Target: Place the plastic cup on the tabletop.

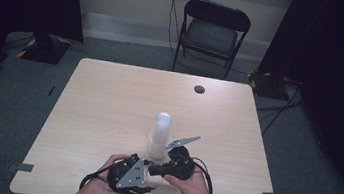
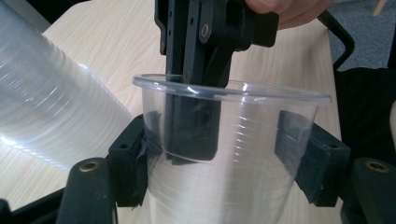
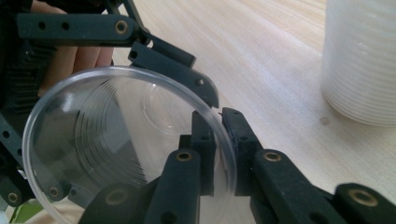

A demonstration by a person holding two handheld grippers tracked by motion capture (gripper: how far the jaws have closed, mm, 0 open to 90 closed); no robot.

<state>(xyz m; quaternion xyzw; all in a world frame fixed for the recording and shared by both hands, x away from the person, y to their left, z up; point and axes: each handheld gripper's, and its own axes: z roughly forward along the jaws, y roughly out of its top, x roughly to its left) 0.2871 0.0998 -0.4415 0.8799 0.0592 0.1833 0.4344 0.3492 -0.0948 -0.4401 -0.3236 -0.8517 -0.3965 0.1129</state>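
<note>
Light wooden desk (image 1: 109, 99): tall stack of clear plastic cups (image 1: 160, 136) upright mid-desk. Single clear plastic cup (image 2: 224, 154) near front edge, clamped around body by left hand-held gripper (image 1: 142, 170); right hand-held gripper (image 3: 219, 154) pinches its rim wall, one jaw inside.

No legible text, label, brand, number or sign on anything in these views.

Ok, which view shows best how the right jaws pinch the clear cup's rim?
The right gripper view: the right gripper has one jaw inside and one outside the clear plastic cup, pinching its wall at the rim. The left gripper view shows one jaw reaching down inside the cup. The high view shows little of it between the hands.
</note>
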